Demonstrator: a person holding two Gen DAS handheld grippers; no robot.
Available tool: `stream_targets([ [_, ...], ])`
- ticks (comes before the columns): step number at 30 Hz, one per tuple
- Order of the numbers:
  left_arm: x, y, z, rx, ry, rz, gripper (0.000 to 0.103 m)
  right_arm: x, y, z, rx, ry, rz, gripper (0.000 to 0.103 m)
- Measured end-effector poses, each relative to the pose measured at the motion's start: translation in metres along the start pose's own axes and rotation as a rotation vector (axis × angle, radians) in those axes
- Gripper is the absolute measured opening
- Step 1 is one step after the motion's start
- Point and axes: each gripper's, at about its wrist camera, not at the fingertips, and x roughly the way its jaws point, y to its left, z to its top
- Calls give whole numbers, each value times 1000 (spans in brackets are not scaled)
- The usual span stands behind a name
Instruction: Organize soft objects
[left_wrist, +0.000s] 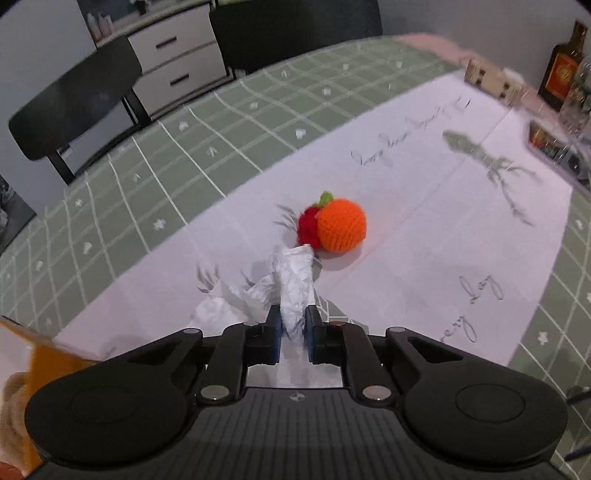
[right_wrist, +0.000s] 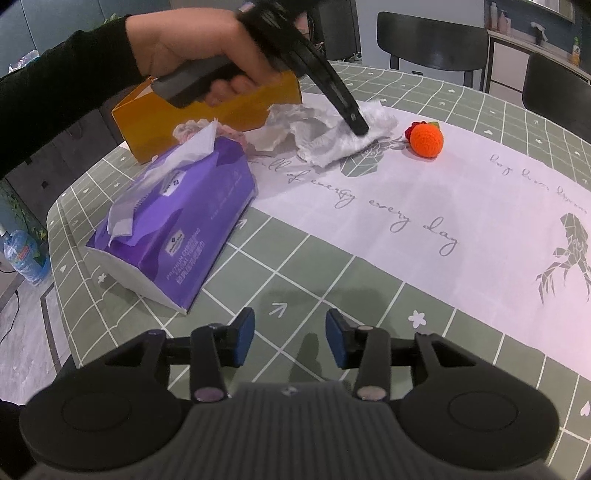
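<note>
My left gripper (left_wrist: 293, 328) is shut on a crumpled white tissue (left_wrist: 291, 280) that trails onto the white table runner (left_wrist: 406, 236). In the right wrist view the left gripper (right_wrist: 358, 127) presses into the same tissue (right_wrist: 332, 136). Just beyond it lie an orange crocheted ball (left_wrist: 341, 225) and a red crocheted piece (left_wrist: 308, 225) with a green leaf, touching each other; the ball also shows in the right wrist view (right_wrist: 426, 140). My right gripper (right_wrist: 290, 339) is open and empty above the green checked tablecloth (right_wrist: 332, 266).
A purple tissue pack (right_wrist: 177, 229) lies left of my right gripper. An orange box (right_wrist: 207, 110) stands behind it with a pinkish soft thing (right_wrist: 188, 129) at its base. Bottles and boxes (left_wrist: 561, 74) stand at the table's far right. Black chairs (left_wrist: 74, 107) surround the table.
</note>
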Motion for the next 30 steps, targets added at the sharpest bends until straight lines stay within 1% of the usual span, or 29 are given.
stream_targets([
  [4,-28,10,-11,-3,-31,21,15,0,1,0,-2,0,2,43],
  [6,-38,16,-20,-15,-30,37,15,0,2,0,-4,0,1,43],
  [11,-44,25,-39,-11,10,137,15,0,4,0,-13,0,4,43],
  [14,-38,31,-48,-35,64,132,16,-1,7,1,-20,-3,7,43],
  [17,-29,35,-55,-58,94,161,23,-3,9,1,-25,-8,9,43],
  [18,-25,36,-55,-74,99,169,32,-4,10,1,-26,-9,10,43],
  [19,-23,36,-55,-92,102,177,44,-4,10,1,-28,-11,10,43],
  [20,-20,37,-55,-101,107,182,51,-4,11,1,-28,-12,10,43],
  [21,-17,36,-55,-98,113,192,64,-5,11,1,-29,-13,10,43],
  [22,-16,34,-56,-91,118,198,72,-5,12,1,-29,-13,11,43],
  [24,-12,34,-56,-101,124,200,76,-5,13,1,-34,-13,14,43],
  [25,-10,37,-55,-131,128,190,78,-5,14,1,-37,-13,15,43],
  [26,-8,40,-55,-170,133,177,80,-5,13,1,-39,-13,16,43],
  [27,-6,45,-55,-222,141,157,84,-5,13,0,-39,-12,18,43],
  [28,-5,49,-56,-272,146,133,85,-5,13,0,-39,-11,18,43],
  [30,-2,55,-58,-333,141,89,85,-4,13,0,-39,-9,17,43],
])
